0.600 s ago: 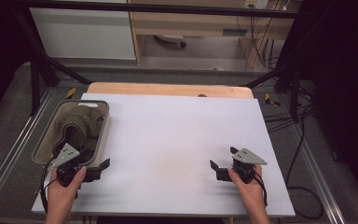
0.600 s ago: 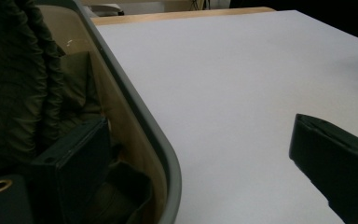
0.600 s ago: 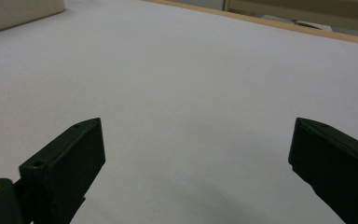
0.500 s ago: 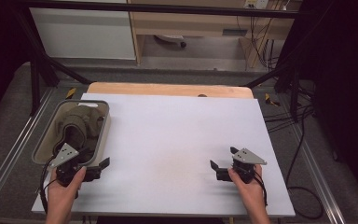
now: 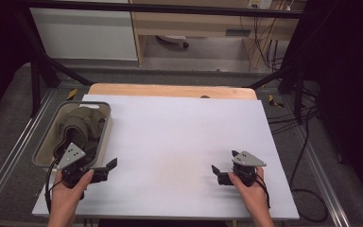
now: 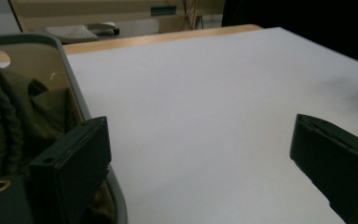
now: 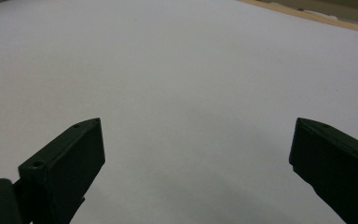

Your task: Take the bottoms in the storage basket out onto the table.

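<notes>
Two grippers, jaws apart, bin [image 5: 105, 135] unlabelled

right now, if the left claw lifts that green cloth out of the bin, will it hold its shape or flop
Probably flop: the cloth lies crumpled in soft folds inside the bin. It looks light for its bulk, so the bin may shift if fabric snags. A corded edge suggests a drawstring that could dangle. The left claw stands open beside the bin.

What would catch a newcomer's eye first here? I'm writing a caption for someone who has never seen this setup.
Probably the grey bin at the table's left edge, stuffed with an olive-green garment. Next, the white tabletop, with the left gripper by the bin's near corner and the right gripper near the front right, both with jaws wide apart on nothing.
</notes>
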A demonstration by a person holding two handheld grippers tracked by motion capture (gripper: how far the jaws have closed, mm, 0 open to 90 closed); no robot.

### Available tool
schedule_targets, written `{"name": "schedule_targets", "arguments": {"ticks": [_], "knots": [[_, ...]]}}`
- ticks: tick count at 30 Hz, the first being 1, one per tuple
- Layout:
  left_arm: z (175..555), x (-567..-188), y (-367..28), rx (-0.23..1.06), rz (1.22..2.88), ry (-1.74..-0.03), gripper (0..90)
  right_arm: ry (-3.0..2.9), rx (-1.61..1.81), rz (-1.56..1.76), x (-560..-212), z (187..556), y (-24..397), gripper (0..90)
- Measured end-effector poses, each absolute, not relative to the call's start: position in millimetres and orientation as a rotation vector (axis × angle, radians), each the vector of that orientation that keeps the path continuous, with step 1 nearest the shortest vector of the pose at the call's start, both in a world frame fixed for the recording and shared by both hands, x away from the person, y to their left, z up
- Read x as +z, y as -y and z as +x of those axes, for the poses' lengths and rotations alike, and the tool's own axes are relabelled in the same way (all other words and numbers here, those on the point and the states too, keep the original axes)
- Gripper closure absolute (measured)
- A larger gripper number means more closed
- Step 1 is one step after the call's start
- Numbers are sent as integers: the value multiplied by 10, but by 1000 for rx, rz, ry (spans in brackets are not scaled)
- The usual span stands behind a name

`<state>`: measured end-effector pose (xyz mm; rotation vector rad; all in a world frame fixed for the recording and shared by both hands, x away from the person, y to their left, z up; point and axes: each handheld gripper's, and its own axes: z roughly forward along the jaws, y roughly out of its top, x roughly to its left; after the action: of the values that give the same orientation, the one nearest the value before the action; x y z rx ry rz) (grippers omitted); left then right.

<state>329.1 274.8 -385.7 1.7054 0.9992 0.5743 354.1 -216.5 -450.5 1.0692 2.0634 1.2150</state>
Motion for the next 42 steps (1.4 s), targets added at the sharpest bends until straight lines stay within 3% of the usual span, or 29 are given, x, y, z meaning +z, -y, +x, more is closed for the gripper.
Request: {"name": "schedule_targets", "arguments": {"ticks": [7,15,34,42], "knots": [[3391,-3575,-2854,615,1633,-992,67,-2057,1217,1078,-4494,3524,2199,36],[3541,-3315,-3061,611,1697,-1024,64,-2071,1201,1086,-4502,3535,2185,35],[3693,-3006,-3548,700,1683,-1079,87,-2061,1173,1107,-4510,3539,2197,37],[3990,-3055,-3761,681,1718,-1148,81,-2071,1165,1106,-4521,3549,2190,37]]}}
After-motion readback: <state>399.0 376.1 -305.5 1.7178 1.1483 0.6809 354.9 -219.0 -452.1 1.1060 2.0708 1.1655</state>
